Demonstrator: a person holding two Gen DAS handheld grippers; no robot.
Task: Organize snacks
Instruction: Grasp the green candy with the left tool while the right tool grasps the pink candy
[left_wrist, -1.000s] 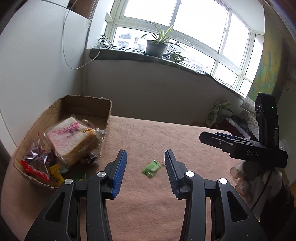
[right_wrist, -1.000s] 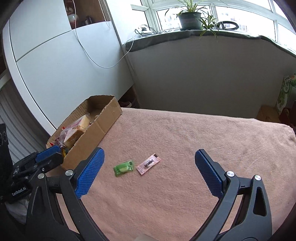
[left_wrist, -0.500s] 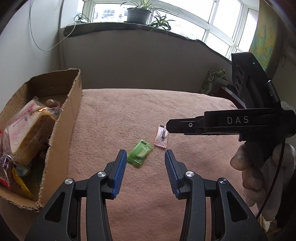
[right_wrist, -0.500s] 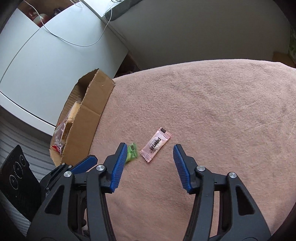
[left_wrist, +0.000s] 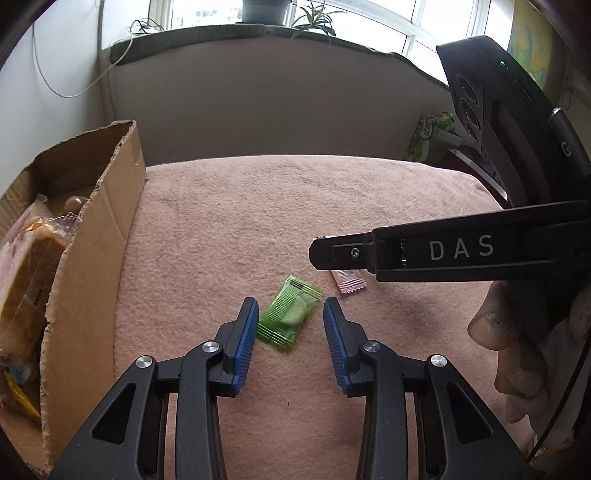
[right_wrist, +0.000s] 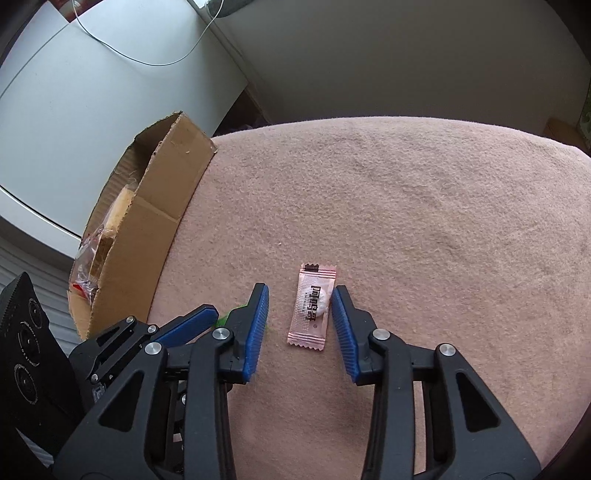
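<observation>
Left wrist view reads "DAS" on the right gripper (left_wrist: 321, 254). Both grippers' jaws have just been closing, gripping nothing: left gripper (left_wrist: 290, 319) straddles the diagonal green candy (left_wrist: 289, 317); right straddles the lengthwise pink sachet (right_wrist: 312, 306).

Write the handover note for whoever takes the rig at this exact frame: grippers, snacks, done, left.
Left gripper: jaws have just been closing around the green candy packet, pads not yet pressing it.
Right gripper: jaws have just been closing around the pink candy packet, one pad about at its edge, no grip yet.
Both packets lie flat on the pink cloth.
Done: cardboard box already holds bagged bread and other snacks.
Left: close on both packets, lift them, drop them into the box.
</observation>
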